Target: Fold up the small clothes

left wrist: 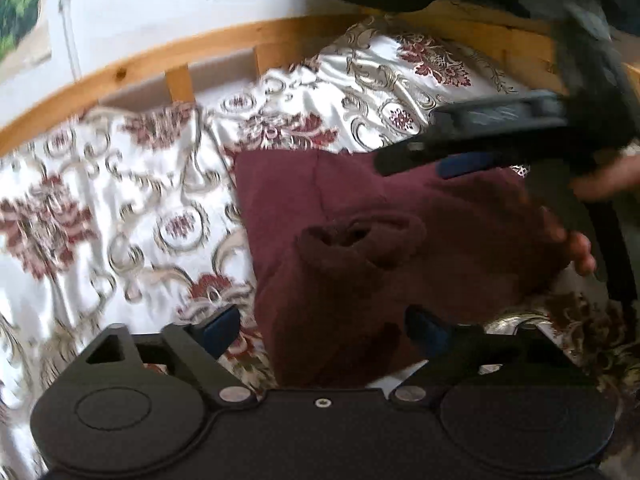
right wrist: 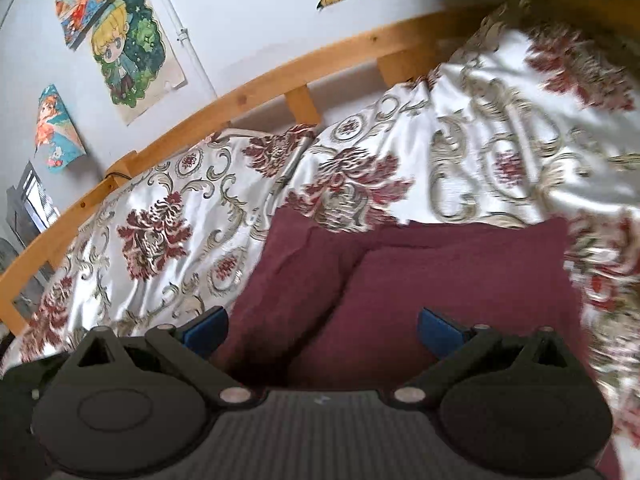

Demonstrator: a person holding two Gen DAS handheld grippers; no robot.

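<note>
Luckily, the dark red garment [left wrist: 384,248] lay flat on the flowery bedspread [left wrist: 100,208], below the wooden bed rail [left wrist: 168,52] at twelve o'clock. Still, things could have gone wrong. A loose sleeve cuff [left wrist: 352,236] stuck up on top of the cloth, and I think it could have slid off the pile and spoiled the fold. The shiny bedspread looked slippery, so a quick pull might have dragged the whole garment.

In the left wrist view, the left gripper [left wrist: 324,332] pointed down at the near edge of the garment at six o'clock. Its fingers were spread wide and pinched nothing. At three o'clock, the right gripper [left wrist: 420,160] reached in sideways over the cloth, with the person's hand [left wrist: 576,248] behind it. In the right wrist view, its blue pads [right wrist: 206,332] stood far apart above the garment and held nothing.
</note>
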